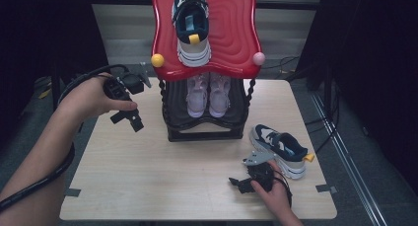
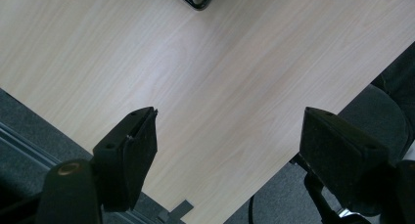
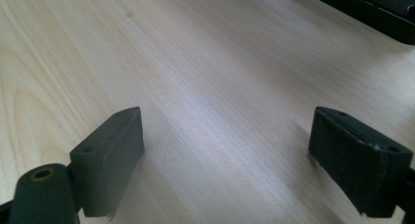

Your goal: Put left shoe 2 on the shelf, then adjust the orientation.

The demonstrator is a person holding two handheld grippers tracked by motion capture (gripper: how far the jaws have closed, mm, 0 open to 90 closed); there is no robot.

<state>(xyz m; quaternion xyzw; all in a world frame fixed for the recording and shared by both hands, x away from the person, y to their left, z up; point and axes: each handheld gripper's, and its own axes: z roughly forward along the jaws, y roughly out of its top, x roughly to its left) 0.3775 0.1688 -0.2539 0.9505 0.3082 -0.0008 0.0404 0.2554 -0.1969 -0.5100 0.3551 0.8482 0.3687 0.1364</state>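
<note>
Resting on the near right of the desk (image 1: 148, 176), the right hand-held gripper (image 1: 235, 182) has its jaws spread wide, grasping nothing. A navy-and-white sneaker (image 1: 280, 149) lies just beyond it, on the right. The left hand-held gripper (image 1: 135, 122), also released, hovers left of the black shoe rack (image 1: 204, 130).

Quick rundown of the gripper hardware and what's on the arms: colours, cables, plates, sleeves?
Both units are black. The left gripper trails a thick black cable looped under the bare, sleeveless forearm. The right gripper carries a grey three-cornered plate on top. Each has two blocky dark pads on black arms.
</note>
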